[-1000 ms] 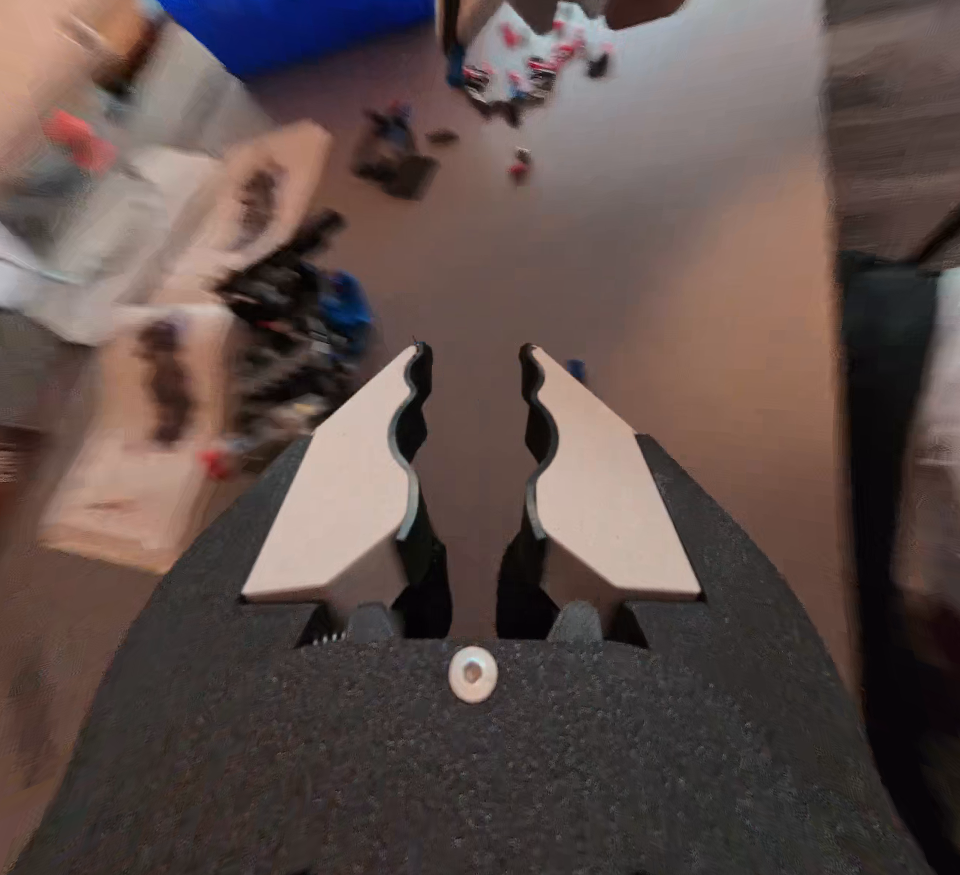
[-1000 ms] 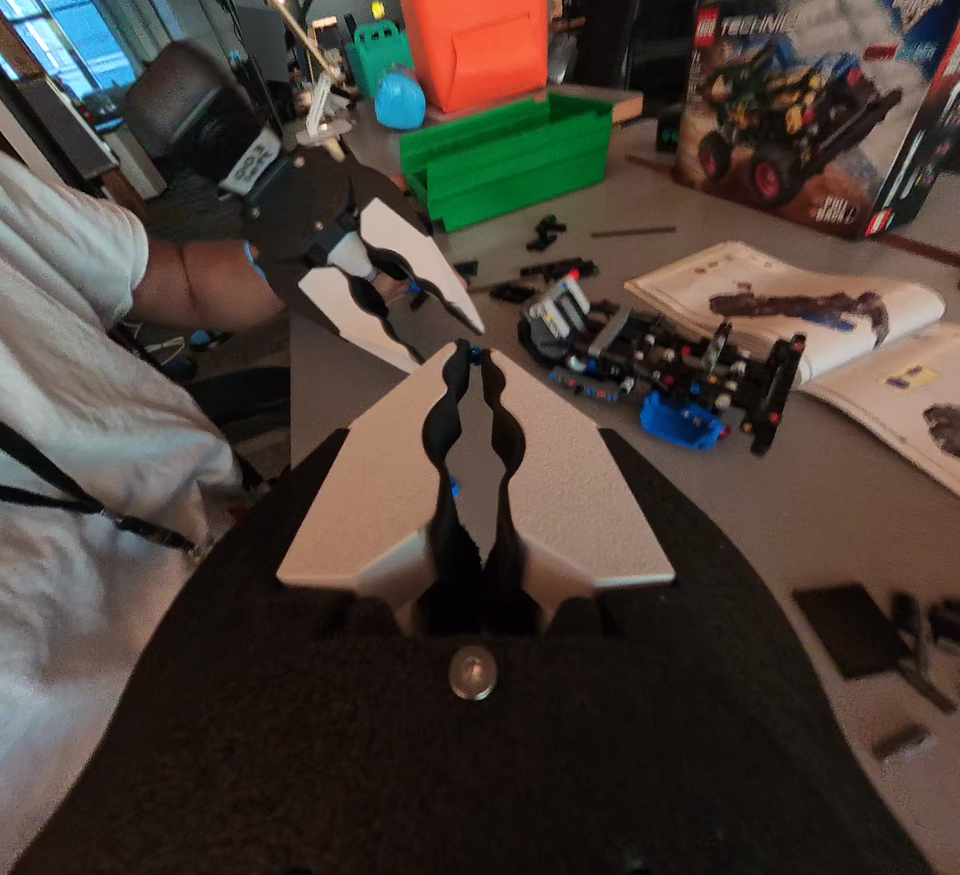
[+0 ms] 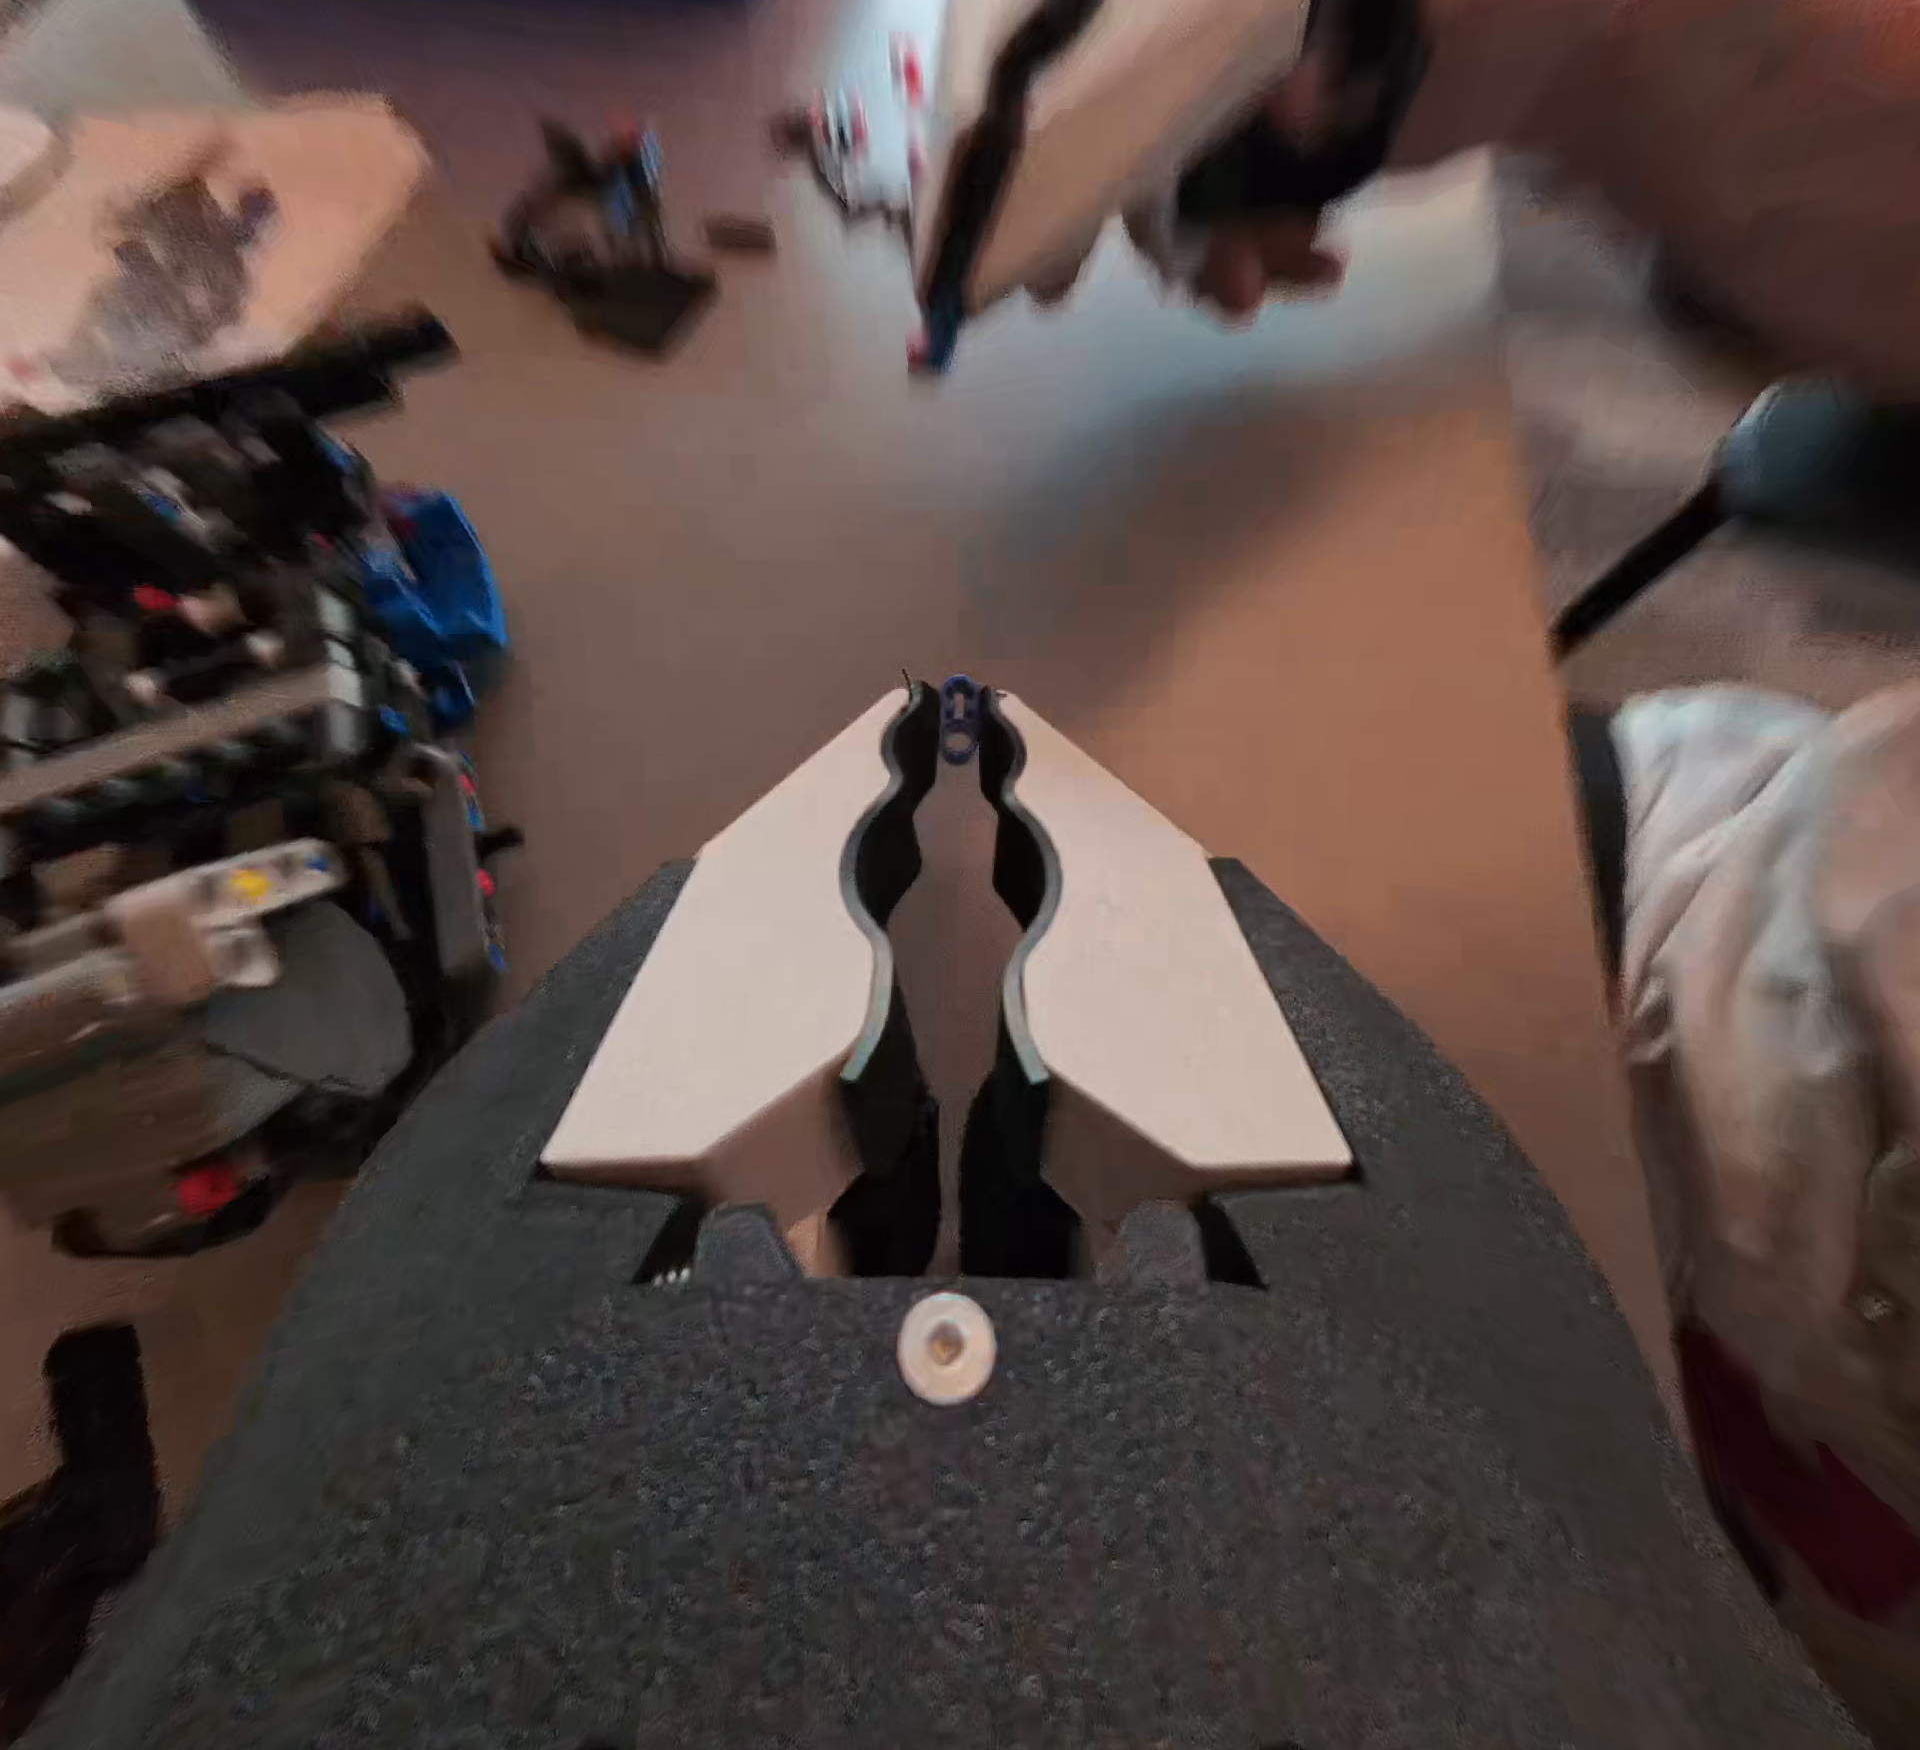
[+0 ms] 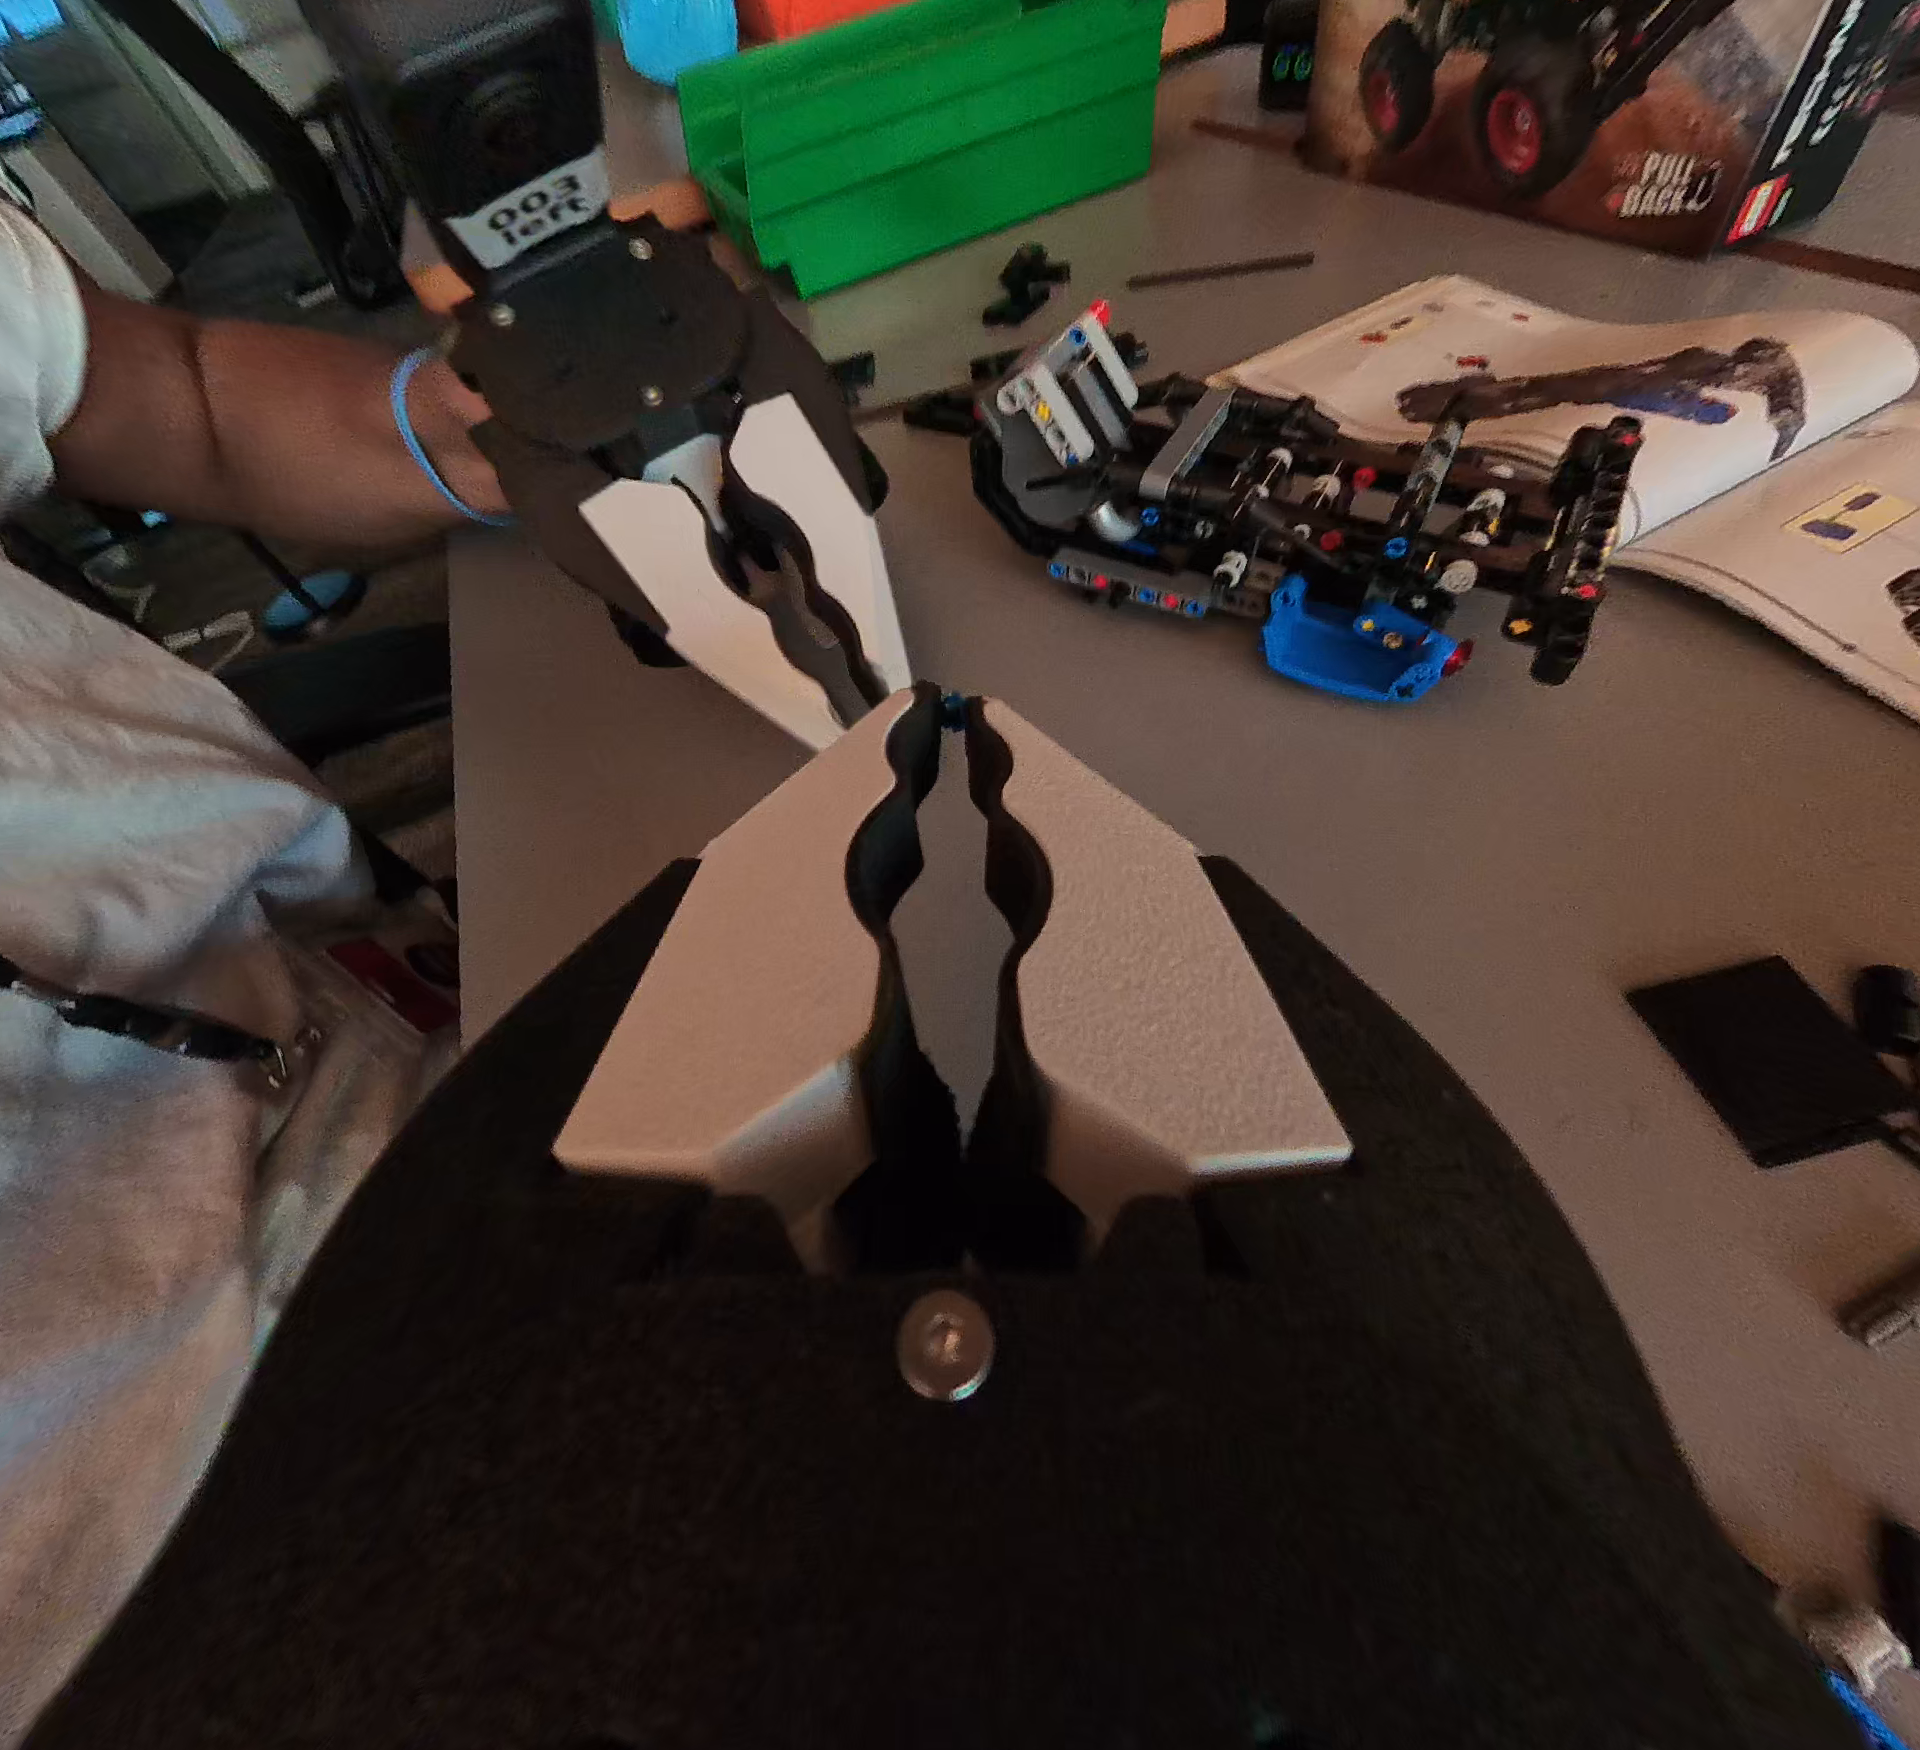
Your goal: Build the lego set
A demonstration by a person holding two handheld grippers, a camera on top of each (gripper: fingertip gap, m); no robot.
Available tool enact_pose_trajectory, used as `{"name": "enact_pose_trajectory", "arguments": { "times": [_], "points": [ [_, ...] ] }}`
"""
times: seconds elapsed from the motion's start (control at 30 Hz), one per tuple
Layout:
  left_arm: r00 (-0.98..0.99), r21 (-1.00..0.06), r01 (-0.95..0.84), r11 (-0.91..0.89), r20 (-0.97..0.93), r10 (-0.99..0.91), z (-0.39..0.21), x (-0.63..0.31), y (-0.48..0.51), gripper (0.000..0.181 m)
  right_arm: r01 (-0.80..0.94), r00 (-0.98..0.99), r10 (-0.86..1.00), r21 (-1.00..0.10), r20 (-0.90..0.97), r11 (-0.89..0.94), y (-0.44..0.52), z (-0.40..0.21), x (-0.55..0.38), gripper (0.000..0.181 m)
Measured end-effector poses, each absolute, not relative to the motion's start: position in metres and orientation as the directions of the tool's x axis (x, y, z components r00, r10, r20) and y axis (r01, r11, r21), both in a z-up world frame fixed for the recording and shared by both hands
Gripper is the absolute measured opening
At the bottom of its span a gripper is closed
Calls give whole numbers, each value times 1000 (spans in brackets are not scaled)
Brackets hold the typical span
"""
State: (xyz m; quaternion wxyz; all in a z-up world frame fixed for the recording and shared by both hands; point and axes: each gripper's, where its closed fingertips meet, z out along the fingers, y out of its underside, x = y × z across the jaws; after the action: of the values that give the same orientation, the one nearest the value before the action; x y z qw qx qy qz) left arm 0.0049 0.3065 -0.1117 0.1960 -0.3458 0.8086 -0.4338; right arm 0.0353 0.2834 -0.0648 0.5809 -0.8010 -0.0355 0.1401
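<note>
Left tongs (image 3: 958, 713): nearly closed, tips pinching a small blue pin (image 3: 958, 715). Surroundings in the left wrist view are motion-blurred.

Right tongs (image 4: 951, 713): nearly closed, tips gripping a small blue pin (image 4: 953, 711). In the right wrist view the left tongs' tips come in from the upper left and meet the right tongs' tips just above the worktop (image 4: 1299, 869). Cannot tell whether both sets of tongs grip one and the same pin.

Chassis (image 4: 1299, 537), partly built, black and grey with a blue part at its near side: lies on the worktop right of the tongs, apart from them. Open booklet (image 4: 1714, 412) just behind it. Green bin (image 4: 935, 131) and set box (image 4: 1610, 7) at the far edge. Flat black plate (image 4: 1766, 1056) near right.
</note>
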Motion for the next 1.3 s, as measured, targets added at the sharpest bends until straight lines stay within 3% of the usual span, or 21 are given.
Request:
{"name": "enact_pose_trajectory", "arguments": {
  "times": [0.03, 0.1, 0.17, 0.27, 0.37, 0.7, 1.3],
  "points": [
    [-676, -899, -346, 270, 40, -735, -91, 10, 308, 6, -123, 957, 217, -949, -191, -291, 284, -59, 37, 4],
    [-664, -966, -258, 25, 159, -731, -50, 17, 319, 5, -177, 950, 218, -962, -222, -206, 287, -42, 39, 4],
    [-688, -958, -190, -213, 285, -667, -14, 17, 332, 6, -273, 922, 256, -956, -291, -106, 291, -22, 36, 4],
    [-741, -860, -146, -489, 423, -522, 17, 12, 349, 5, -373, 890, 304, -927, -341, 51, 301, 3, 31, 4],
    [-766, -756, -194, -625, 515, -385, 25, 8, 353, 5, -432, 864, 332, -897, -380, 97, 321, 16, 24, 4],
    [-779, -550, -307, -777, 614, -128, 38, -1, 361, 5, -314, 925, 279, -933, -259, 176, 357, 37, 2, 4],
    [-785, -628, -239, -741, 574, -233, 35, -3, 362, 5, -435, 869, 327, -889, -372, 146, 363, 34, 0, 4]
  ]
}}
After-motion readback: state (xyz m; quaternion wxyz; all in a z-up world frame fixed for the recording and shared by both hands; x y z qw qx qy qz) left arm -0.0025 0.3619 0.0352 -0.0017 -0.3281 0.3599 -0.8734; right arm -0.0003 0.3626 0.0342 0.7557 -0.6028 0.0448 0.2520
